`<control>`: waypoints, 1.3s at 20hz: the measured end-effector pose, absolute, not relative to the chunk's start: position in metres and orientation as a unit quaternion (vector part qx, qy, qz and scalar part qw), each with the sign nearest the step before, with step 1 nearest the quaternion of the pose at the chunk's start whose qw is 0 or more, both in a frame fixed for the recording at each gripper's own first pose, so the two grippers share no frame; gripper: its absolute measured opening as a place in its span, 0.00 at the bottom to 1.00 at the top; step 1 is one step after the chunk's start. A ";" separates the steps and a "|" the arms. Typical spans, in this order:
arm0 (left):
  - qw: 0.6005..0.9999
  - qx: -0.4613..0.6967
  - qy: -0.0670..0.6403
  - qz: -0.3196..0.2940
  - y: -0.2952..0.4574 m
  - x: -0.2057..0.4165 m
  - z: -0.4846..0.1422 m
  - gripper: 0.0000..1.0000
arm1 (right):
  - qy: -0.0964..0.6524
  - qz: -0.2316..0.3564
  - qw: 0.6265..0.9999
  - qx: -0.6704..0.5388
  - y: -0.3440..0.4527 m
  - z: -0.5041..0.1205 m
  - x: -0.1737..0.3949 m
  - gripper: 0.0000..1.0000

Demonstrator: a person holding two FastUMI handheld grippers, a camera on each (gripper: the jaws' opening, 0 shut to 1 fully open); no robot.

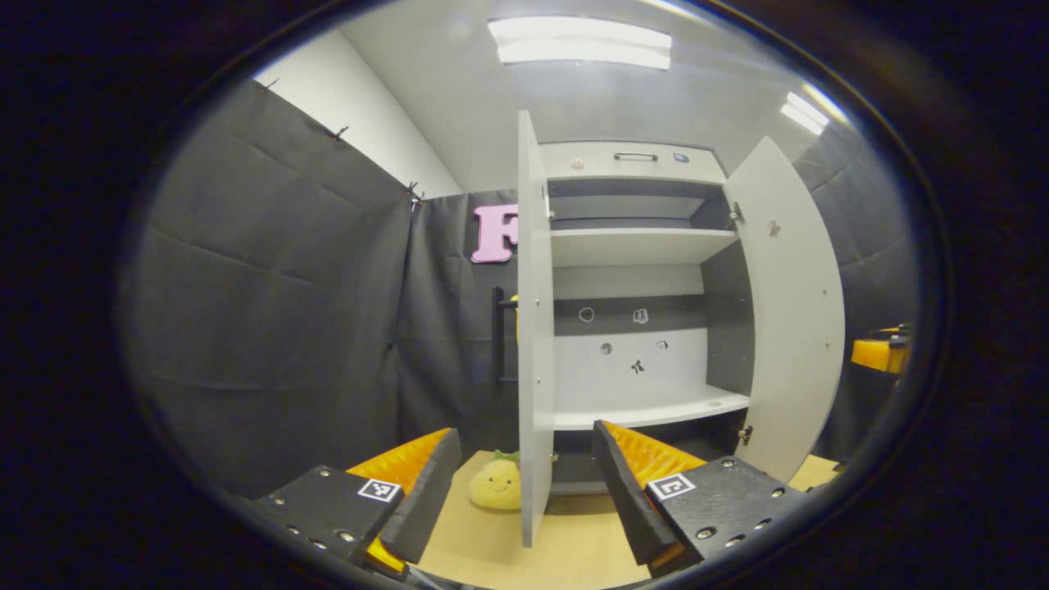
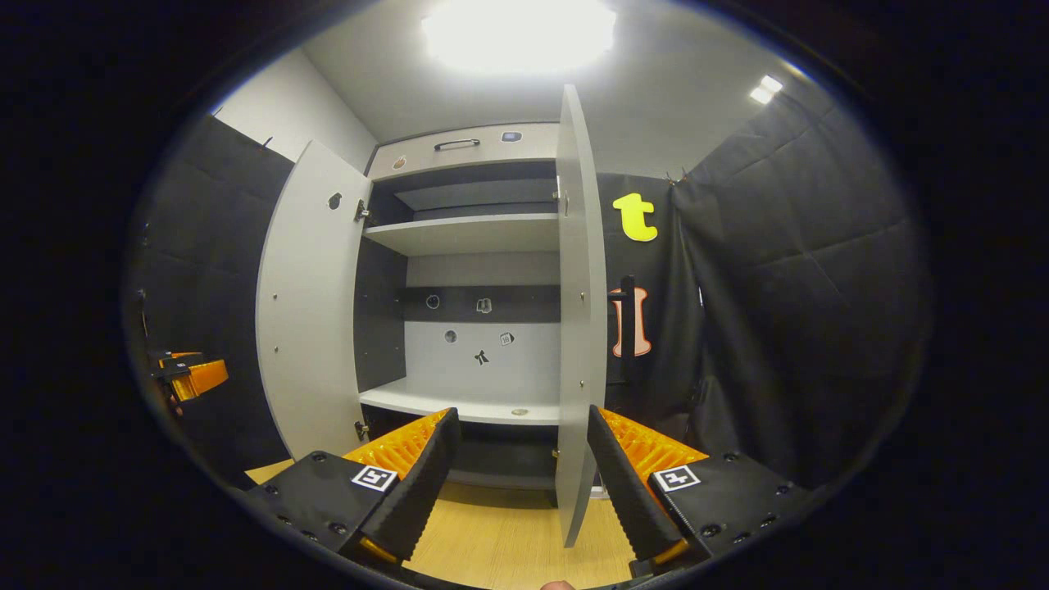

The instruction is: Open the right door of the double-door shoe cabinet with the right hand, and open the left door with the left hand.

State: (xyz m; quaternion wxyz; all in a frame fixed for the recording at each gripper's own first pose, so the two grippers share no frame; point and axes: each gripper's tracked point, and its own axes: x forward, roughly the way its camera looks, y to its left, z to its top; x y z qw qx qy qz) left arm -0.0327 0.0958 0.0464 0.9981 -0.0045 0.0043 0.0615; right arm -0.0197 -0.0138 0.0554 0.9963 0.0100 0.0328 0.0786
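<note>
The white shoe cabinet (image 1: 635, 246) stands with both doors swung out. In the left gripper view the left door (image 1: 534, 328) is edge-on, its black bar handle (image 1: 497, 336) on the far side. My left gripper (image 1: 524, 430) is open, and the door's edge stands between its fingers without touching them. The right door (image 1: 787, 311) hangs wide open. In the right gripper view the right door (image 2: 580, 311) is edge-on with its handle (image 2: 627, 328) behind it. My right gripper (image 2: 521, 412) is open, with that door's edge between its spread fingers. The left door (image 2: 307, 303) is angled outward.
A yellow plush toy (image 1: 496, 483) lies on the wooden floor (image 1: 574, 549) left of the left door. Bare shelves (image 2: 463, 233) and small stickers show inside. The other gripper appears at the edge of each view (image 1: 881, 352) (image 2: 188, 373). Black cloth walls close in both sides.
</note>
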 end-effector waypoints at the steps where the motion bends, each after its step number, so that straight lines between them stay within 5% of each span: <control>1: 0.998 -0.001 0.003 0.066 0.098 -0.034 0.047 0.93 | 0.031 0.079 0.996 0.011 -0.014 0.057 -0.020 0.98; 26: 0.998 0.007 -0.003 0.061 0.088 -0.035 0.045 0.93 | 0.027 0.061 0.998 0.015 -0.025 0.053 -0.021 0.98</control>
